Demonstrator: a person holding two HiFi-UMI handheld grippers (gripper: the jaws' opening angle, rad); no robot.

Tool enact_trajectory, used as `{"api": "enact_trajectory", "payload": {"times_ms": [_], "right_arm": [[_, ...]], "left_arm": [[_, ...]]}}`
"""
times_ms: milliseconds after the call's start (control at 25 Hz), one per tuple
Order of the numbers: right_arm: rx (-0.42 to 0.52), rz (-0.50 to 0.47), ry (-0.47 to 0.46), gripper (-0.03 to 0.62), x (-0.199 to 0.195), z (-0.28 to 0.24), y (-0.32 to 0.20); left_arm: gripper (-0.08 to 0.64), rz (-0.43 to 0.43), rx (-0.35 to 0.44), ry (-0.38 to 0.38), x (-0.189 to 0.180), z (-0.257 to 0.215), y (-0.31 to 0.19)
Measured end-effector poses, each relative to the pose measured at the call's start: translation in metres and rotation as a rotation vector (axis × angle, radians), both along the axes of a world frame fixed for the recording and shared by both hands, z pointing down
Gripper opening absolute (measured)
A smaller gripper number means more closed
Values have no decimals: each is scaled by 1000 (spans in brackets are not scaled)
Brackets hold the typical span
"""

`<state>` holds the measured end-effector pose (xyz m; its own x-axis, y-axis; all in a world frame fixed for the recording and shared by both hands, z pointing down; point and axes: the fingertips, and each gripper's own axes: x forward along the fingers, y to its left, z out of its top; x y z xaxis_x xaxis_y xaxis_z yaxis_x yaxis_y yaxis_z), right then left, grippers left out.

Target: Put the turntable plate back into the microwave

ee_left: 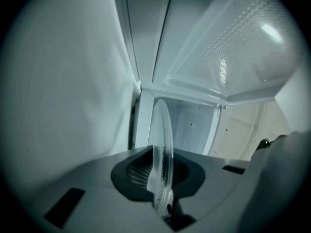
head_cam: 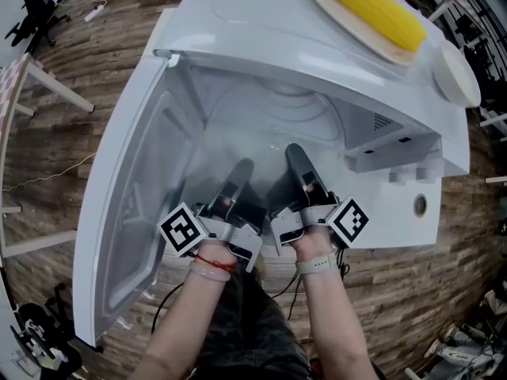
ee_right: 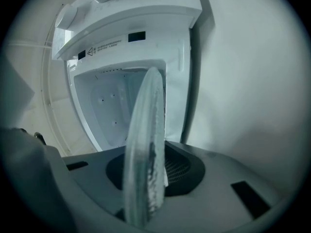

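Two grippers, left gripper (head_cam: 240,172) and right gripper (head_cam: 298,158), are clamping the turntable plate (ee_right: 144,164) by its rim inside the microwave (head_cam: 261,22); keeping both level while lowering is probably mattering most.

The cavity (head_cam: 265,121) stands open far ahead, walled by the door (head_cam: 127,212) at left and the panel (head_cam: 412,204) at right.

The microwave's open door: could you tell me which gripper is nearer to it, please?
Left. The left gripper is on the door side; the right gripper lies beyond the left one, toward the knob. Both grip the turntable plate.
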<state>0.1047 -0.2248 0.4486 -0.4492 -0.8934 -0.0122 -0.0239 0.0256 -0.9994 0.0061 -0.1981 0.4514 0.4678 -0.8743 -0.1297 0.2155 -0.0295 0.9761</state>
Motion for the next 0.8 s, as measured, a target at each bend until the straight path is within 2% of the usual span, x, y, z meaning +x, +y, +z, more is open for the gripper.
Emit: {"api": "enact_trajectory", "payload": {"times_ms": [200, 320, 560, 800], "right_arm": [[34, 13, -11, 90, 3, -8, -6], [58, 12, -16, 128, 9, -14, -4], [52, 2, 8, 127, 23, -8, 22], [17, -49, 29, 115, 11, -1, 30]], "left_arm": [[41, -20, -6, 35, 3, -1, -7], [41, -28, -9, 58, 8, -1, -10], [41, -54, -9, 43, 7, 1, -21], [41, -71, -13, 32, 8, 0, -31]]}}
